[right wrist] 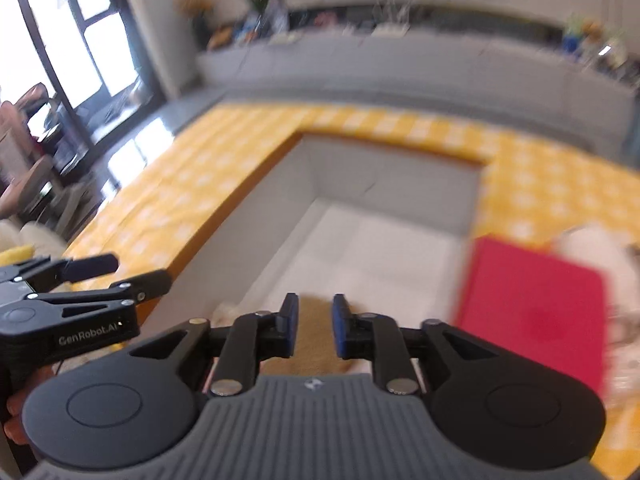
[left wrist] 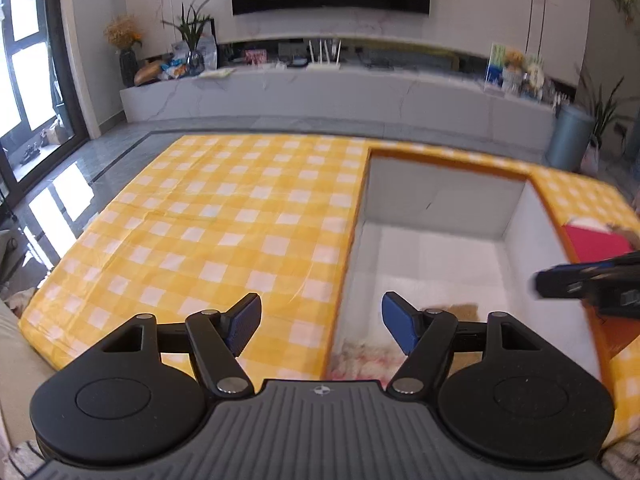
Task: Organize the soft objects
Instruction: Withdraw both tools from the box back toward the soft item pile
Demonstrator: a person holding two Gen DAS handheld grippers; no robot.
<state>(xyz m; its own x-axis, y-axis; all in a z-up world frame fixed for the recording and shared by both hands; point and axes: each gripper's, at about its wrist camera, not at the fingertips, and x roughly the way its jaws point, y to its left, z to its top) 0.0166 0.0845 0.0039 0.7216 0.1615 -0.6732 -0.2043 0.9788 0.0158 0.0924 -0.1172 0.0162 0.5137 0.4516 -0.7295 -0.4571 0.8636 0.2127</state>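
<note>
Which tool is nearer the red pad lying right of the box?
Right. The right tool hovers over the box interior, next to the red pad. The left tool sits at the box's opposite edge, farther away.

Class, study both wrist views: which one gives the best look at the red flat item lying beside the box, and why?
The right wrist view. There the red flat item shows nearly whole, lying on the checked cloth beside the box, though blurred. The left wrist view catches only a red corner at its right edge, partly behind the right gripper.
</note>
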